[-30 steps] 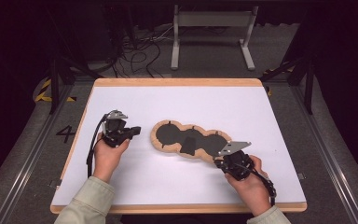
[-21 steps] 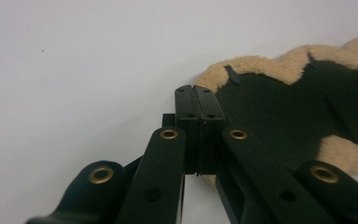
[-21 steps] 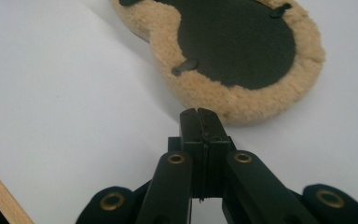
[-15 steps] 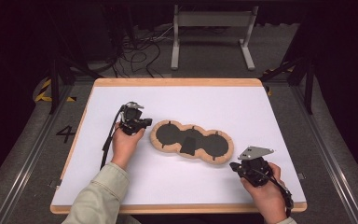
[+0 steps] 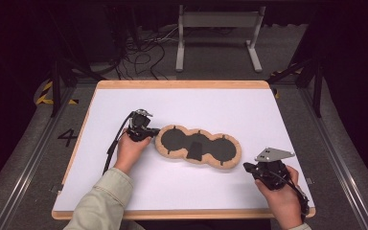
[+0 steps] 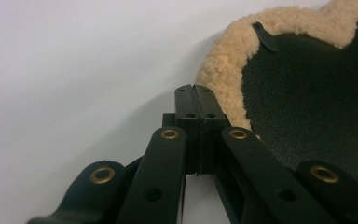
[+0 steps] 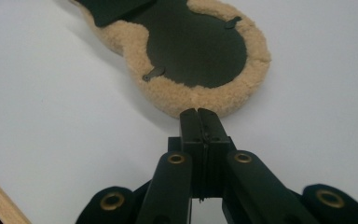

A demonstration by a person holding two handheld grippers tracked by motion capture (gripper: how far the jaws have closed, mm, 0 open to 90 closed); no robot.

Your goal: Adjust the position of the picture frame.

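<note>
Fleece pad [image 5: 199,146] (tan rim, dark inner) mid-table [image 5: 249,105]. L gripper [image 5: 149,132] at pad's left edge, jaws clenched, empty. R gripper [image 5: 247,166] near pad's right end, apart, jaws clenched, empty.

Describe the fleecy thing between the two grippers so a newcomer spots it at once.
On the white table top, look to the middle. There lies a flat three-lobed pad with black inner faces and a tan fleece rim. It is the one soft, woolly-edged thing there, lying between the two hard black grippers.
</note>
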